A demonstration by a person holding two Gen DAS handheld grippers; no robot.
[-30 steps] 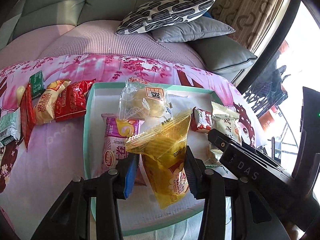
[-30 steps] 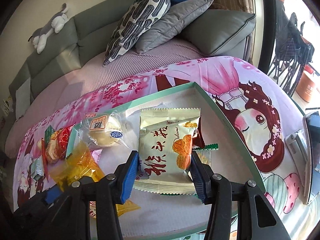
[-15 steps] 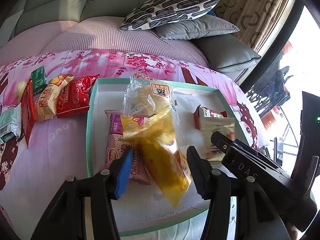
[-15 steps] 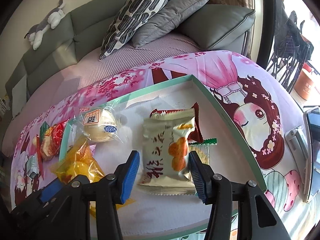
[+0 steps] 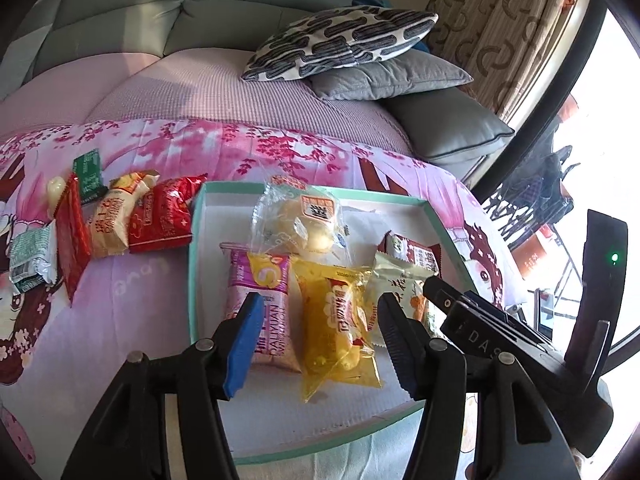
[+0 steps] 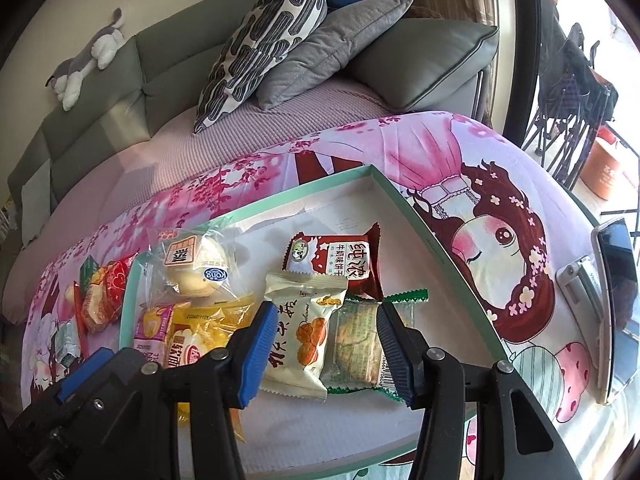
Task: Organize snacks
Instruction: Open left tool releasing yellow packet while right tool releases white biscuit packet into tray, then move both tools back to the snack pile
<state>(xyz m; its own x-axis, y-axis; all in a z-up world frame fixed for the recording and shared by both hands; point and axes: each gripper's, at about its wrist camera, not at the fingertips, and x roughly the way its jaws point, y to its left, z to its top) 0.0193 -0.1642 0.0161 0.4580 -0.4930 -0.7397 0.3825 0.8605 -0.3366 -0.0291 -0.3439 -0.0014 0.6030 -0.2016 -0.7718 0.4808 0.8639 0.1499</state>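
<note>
A teal-rimmed tray (image 5: 194, 260) (image 6: 432, 248) lies on the pink printed cover. My left gripper (image 5: 320, 298) hovers over its near part, jaws opening. A yellow packet (image 5: 336, 320) (image 6: 208, 320) lies flat on the tray floor between the fingers, free of the pads. My right gripper (image 6: 327, 308) is open above a cream packet (image 6: 300, 332) (image 5: 400, 284) and a green-edged packet (image 6: 356, 344), which lie side by side. Also in the tray are a pink packet (image 5: 260, 292), a clear bag with a bun (image 5: 300, 220) (image 6: 196, 264) and a brown-red packet (image 6: 336, 260).
Several loose snacks, among them a red packet (image 5: 160, 216), lie on the cover left of the tray. A phone (image 6: 616, 300) rests at the right edge. Pillows (image 5: 340, 40) and a grey sofa stand behind. The right gripper's black body (image 5: 480, 328) sits close beside my left one.
The left jaws have widened and the yellow packet has dropped from them to lie flat in the tray. The cream packet has slipped from the right jaws and now lies flat.
</note>
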